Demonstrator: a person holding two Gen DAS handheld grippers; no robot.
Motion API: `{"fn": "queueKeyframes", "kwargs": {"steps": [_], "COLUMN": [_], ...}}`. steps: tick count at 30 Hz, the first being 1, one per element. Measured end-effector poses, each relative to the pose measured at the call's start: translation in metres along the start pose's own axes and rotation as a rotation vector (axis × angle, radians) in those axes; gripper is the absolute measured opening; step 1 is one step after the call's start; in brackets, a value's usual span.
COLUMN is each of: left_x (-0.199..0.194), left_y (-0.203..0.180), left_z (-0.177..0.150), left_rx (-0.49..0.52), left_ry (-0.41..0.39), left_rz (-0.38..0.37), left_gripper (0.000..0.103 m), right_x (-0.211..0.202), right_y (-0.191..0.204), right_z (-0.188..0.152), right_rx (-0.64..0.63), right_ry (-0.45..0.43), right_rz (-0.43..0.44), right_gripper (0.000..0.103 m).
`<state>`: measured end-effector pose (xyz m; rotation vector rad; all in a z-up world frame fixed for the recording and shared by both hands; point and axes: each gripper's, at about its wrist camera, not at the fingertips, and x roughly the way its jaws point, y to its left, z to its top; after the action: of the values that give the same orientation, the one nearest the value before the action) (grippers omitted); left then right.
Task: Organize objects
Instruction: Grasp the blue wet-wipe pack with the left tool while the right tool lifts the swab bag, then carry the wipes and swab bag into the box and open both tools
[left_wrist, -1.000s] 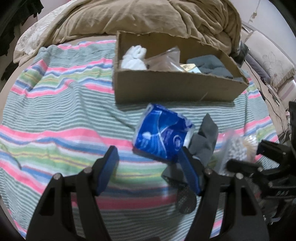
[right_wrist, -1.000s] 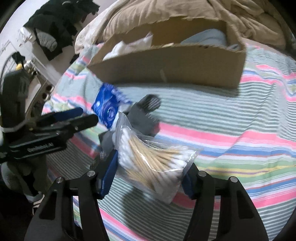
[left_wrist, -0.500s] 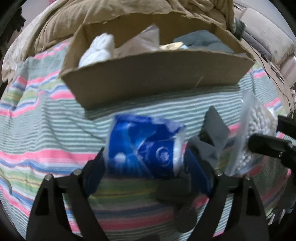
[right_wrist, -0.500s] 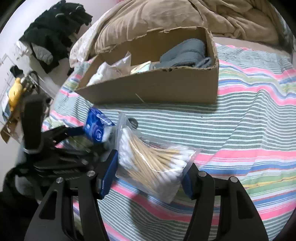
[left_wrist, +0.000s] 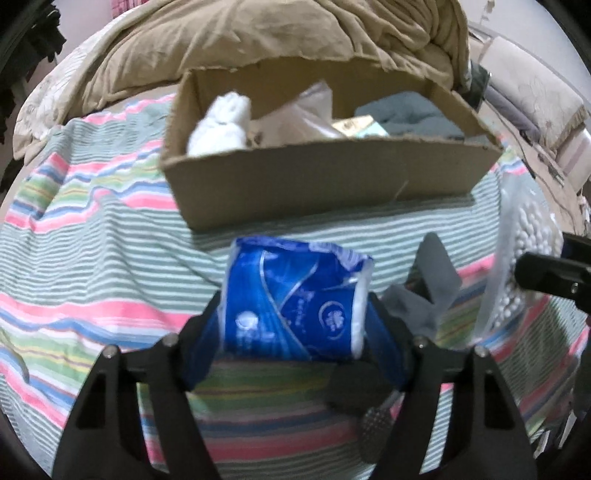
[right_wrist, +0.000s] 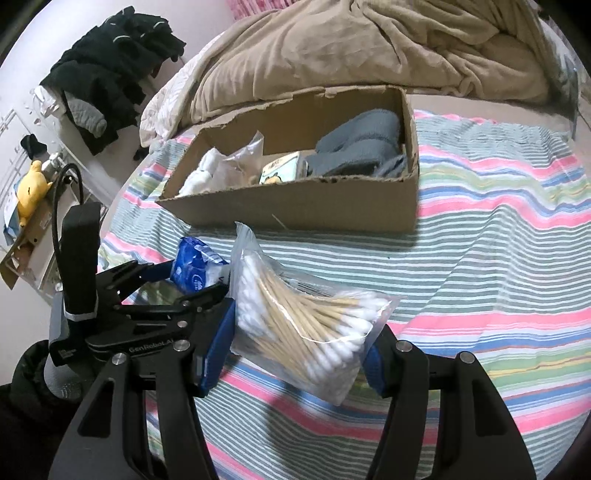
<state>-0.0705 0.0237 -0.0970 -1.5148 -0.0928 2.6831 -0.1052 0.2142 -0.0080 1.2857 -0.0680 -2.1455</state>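
Left wrist view shows the left gripper (left_wrist: 295, 325) clamped on a blue tissue pack (left_wrist: 295, 306) at lower centre, held clear of the striped sheet (left_wrist: 92, 258), with the cardboard box (left_wrist: 325, 184) above it in the frame. In the right wrist view the right gripper (right_wrist: 299, 343) is closed on a clear bag of cotton swabs (right_wrist: 299, 325) at lower centre, and the box (right_wrist: 314, 210) sits at upper centre. Risks, as I judge them: the pack is soft and squashed between the pads, so a loose squeeze could let it slide out short of the box; the bag is slick film with loose swabs that shift, so it may slip or sag. Both grippers sit close together at the left of the right view, so they could knock each other heading for the same opening. The box already holds white cloth (left_wrist: 221, 125), a plastic bag (left_wrist: 299, 118), a small carton (right_wrist: 282, 171) and grey fabric (right_wrist: 362, 147), leaving little free floor. The pack is glossy blue with white ends; a grey sock (left_wrist: 428, 288) lies on the sheet at centre right.
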Motion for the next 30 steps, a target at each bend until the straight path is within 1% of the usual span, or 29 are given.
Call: {"fn": "queueKeyframes", "kwargs": {"steps": [5,11,15,18,24,30], "left_x": [-0.022,-0.053,-0.068,-0.072,-0.080,-0.088], "left_y": [-0.001,0.000,0.006,0.009,0.015,0.014], "left_z": [0.000,0.004,0.013,0.020,0.038,0.060], "left_rx": [-0.004,-0.007,-0.027,-0.019,-0.036,-0.032], "left_ry": [-0.024,-0.080,-0.118,-0.137,-0.169,-0.194], "left_rz": [-0.018,-0.010,-0.030,-0.033,-0.048,-0.041], "left_gripper": [0.073,0.073,0.073,0.073,0.073,0.073], "right_x": [-0.007,-0.015,-0.019,-0.021,-0.027,-0.031], "right_y": [0.005,0.010,0.012,0.012,0.013,0.010], "right_z": [0.003,0.010,0.016,0.022,0.037,0.058], "right_rx": [-0.011,-0.022,-0.035,-0.042,-0.053,-0.063], "right_ry": [-0.017,-0.036,-0.041,-0.046,-0.065,-0.094], "right_rz": [-0.003,-0.009,-0.019,-0.030,-0.037,-0.026], "right_gripper": [0.064,0.064,0.064,0.064,0.064,0.064]}}
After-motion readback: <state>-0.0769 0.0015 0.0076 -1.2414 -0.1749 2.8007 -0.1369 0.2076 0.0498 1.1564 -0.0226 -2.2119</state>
